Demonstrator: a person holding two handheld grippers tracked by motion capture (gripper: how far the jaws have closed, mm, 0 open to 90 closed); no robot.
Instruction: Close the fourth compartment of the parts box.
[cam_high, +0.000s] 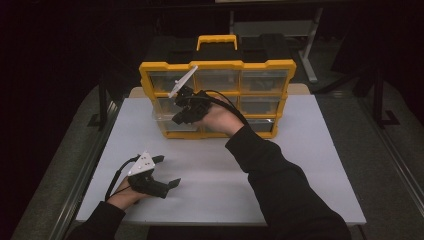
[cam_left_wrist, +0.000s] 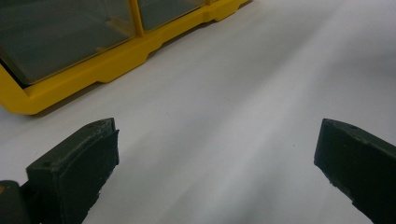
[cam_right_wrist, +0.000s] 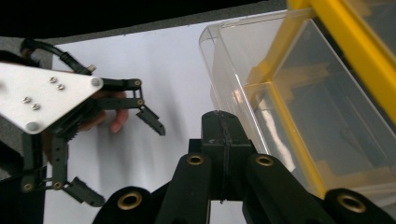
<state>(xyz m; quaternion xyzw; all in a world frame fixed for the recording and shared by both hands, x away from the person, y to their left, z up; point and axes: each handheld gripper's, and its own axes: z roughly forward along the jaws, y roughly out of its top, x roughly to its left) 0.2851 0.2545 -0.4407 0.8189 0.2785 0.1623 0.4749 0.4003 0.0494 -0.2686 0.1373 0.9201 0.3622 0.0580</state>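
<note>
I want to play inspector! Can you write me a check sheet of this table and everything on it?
Surface: white table top, bare in front of the box.
Job's things: yellow drawer box standing at the back; one clear drawer pulled partway out at its lower left.
Clutter: nothing seen.
Grippers: left claw open, resting low over the table; right claw shut, at the clear drawer's rim.
Cables: black cable trails from the left claw.
Surroundings: dark room, metal frame behind.
</note>
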